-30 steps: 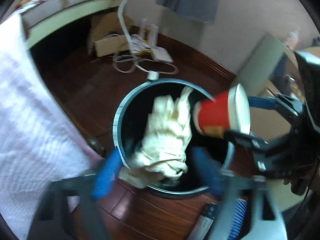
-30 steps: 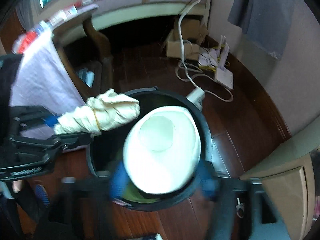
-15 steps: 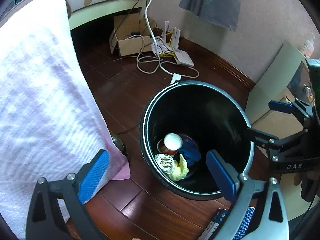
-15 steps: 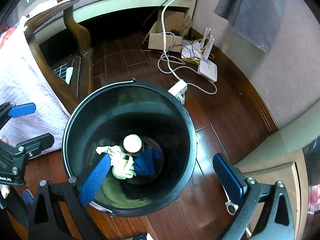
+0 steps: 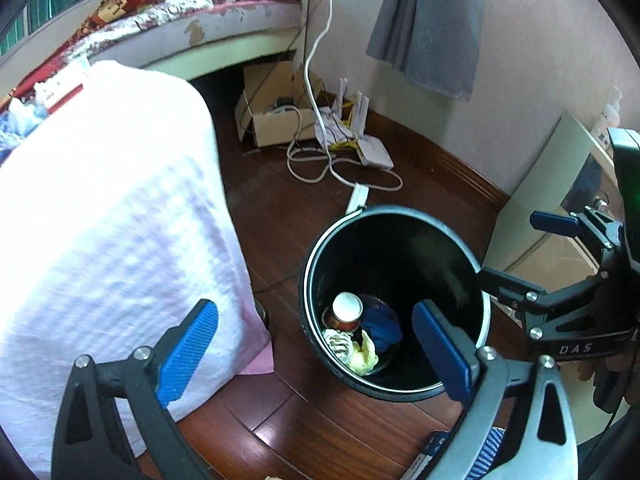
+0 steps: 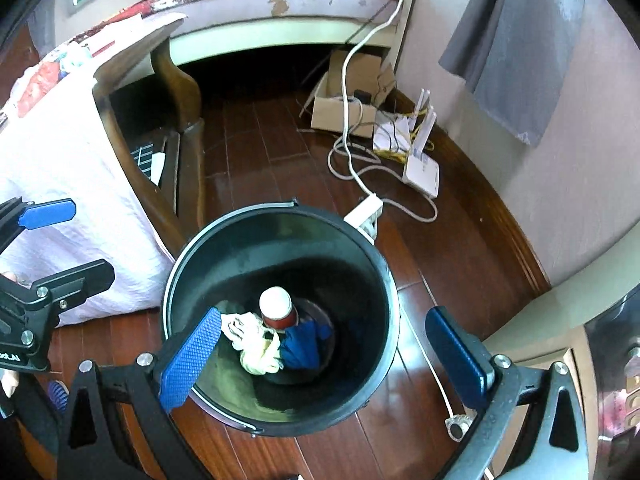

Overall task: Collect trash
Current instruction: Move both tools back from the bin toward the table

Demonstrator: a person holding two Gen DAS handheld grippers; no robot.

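A black bin (image 5: 486,320) (image 6: 390,280) stands on the wooden floor. Inside it lie a red paper cup (image 5: 347,313) (image 6: 278,309), a crumpled cream paper wad (image 5: 352,350) (image 6: 256,344) and a blue item (image 5: 384,326) (image 6: 302,346). My left gripper (image 5: 316,354) is open and empty, held above and in front of the bin. My right gripper (image 6: 324,354) is open and empty, above the bin's mouth. Each gripper shows at the edge of the other's view, the right (image 5: 516,252) and the left (image 6: 60,240).
A table draped in a white cloth (image 5: 100,216) (image 6: 60,168) stands left of the bin. A cardboard box (image 5: 276,120), a router (image 6: 420,168) and a power strip (image 6: 364,212) with cables lie behind it. A cabinet (image 5: 552,216) stands at the right.
A second ago the left gripper held the paper wad and the right held the cup over the bin. Both opened; both items now lie in the bin. The grippers have since risen.
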